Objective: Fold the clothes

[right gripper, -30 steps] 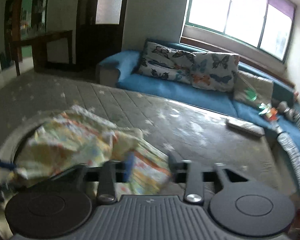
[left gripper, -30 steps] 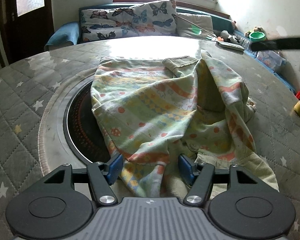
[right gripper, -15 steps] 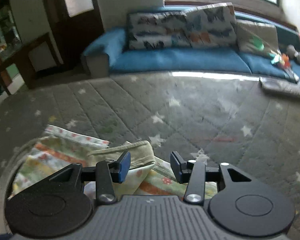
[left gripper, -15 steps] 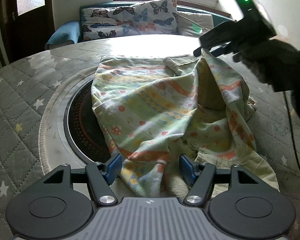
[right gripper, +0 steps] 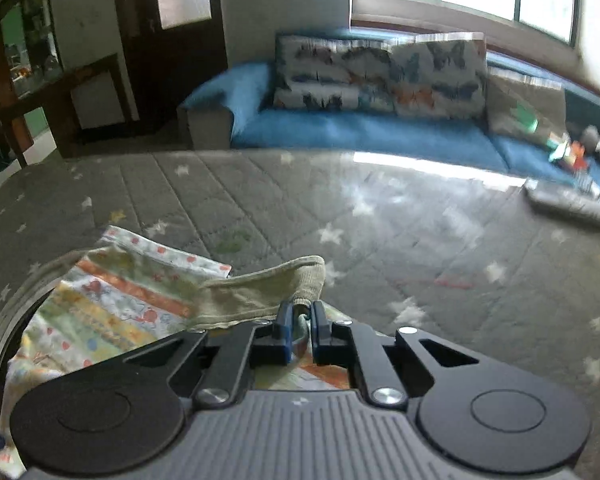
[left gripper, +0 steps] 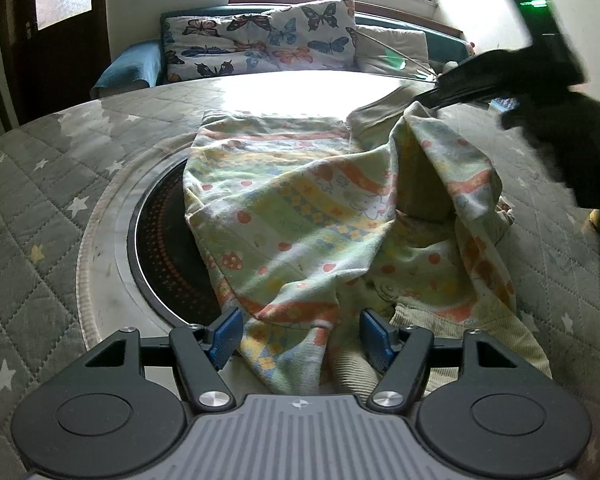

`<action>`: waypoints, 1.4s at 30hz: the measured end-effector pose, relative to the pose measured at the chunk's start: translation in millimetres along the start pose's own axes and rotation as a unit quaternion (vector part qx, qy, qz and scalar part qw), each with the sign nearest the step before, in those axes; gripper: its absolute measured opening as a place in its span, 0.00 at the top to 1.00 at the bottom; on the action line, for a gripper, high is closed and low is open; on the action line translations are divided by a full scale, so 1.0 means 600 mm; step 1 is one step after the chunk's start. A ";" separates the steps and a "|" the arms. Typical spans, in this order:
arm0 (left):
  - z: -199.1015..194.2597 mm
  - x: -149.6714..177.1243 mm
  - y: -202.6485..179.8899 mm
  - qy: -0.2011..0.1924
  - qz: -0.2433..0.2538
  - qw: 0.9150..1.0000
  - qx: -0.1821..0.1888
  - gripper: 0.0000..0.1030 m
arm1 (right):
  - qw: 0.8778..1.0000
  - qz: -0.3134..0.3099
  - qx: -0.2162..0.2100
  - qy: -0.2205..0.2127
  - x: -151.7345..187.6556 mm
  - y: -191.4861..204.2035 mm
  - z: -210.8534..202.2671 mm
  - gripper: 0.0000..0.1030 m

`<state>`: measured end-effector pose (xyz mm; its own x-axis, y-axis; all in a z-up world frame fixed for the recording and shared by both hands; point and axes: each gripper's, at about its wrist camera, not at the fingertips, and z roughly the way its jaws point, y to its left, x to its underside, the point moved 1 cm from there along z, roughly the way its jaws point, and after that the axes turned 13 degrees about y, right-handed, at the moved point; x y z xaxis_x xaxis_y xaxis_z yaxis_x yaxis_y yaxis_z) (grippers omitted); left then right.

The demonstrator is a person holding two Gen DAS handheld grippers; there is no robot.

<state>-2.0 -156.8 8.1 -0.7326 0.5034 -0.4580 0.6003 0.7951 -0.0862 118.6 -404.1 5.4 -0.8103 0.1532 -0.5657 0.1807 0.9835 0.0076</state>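
A small patterned garment (left gripper: pixel 300 216) in green, yellow and orange, with ribbed beige cuffs, lies crumpled on the round table over its dark centre disc (left gripper: pixel 160 248). My left gripper (left gripper: pixel 300 334) is open, its blue pads on either side of the garment's near edge. My right gripper (right gripper: pixel 300 330) is shut on the garment's far ribbed edge (right gripper: pixel 260 292). In the left wrist view the right gripper (left gripper: pixel 440 98) holds that edge slightly raised at the far right.
The table wears a grey quilted cover with stars (left gripper: pixel 32 208). A blue sofa with butterfly cushions (left gripper: pixel 268 44) stands behind it. A flat grey object (right gripper: pixel 564 202) lies at the table's far right edge. A dark door (left gripper: pixel 60 20) is at the left.
My right gripper came down onto the garment's far ribbed edge and closed on it, lifting it a little. My left gripper has stayed open at the near edge.
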 end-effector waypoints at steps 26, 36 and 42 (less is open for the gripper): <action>-0.033 0.007 0.001 -0.011 0.008 1.000 -0.023 0.34 | 0.995 -0.043 0.081 -0.049 0.162 -0.042 -0.174 0.63; -0.027 -0.006 -0.011 -0.006 0.023 0.999 -0.026 0.34 | 0.991 -0.100 0.078 -0.038 0.141 -0.008 -0.119 0.47; -0.014 -0.009 -0.011 0.004 0.029 0.999 -0.030 0.34 | 0.988 -0.131 0.079 -0.028 0.128 -0.002 -0.085 0.43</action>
<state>-4.5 -161.9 18.6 -0.7004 0.5514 -0.4533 0.6215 0.7834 -0.0073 27.8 -388.7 4.1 -0.8098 -0.1135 -0.5756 0.0583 0.9607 -0.2715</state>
